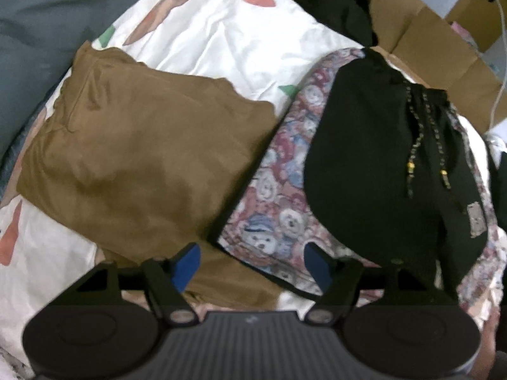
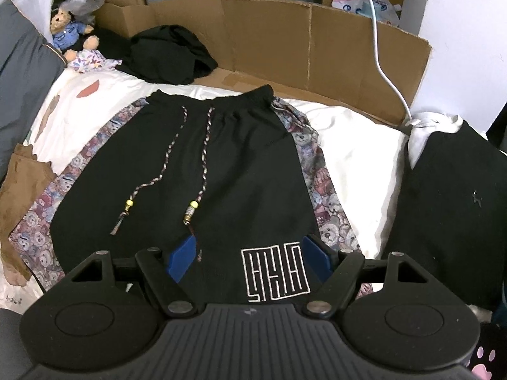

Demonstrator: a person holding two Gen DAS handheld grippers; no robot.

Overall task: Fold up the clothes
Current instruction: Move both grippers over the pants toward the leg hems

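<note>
Black shorts [image 2: 196, 171] with teddy-bear print side panels spread flat on the white bed cover [image 2: 355, 139], waistband toward the cardboard sheet [image 2: 285, 31], two beaded drawstrings [image 2: 202, 158] trailing down the front. Left gripper [image 1: 252, 264] poised over the printed hem beside a folded brown garment [image 1: 133, 158], jaws apart, nothing clamped. Right gripper [image 2: 248, 255] above the white embroidered logo [image 2: 275, 271], jaws likewise apart and gripping nothing; folded black garment [image 2: 450, 209] lying just right of the shorts.
</note>
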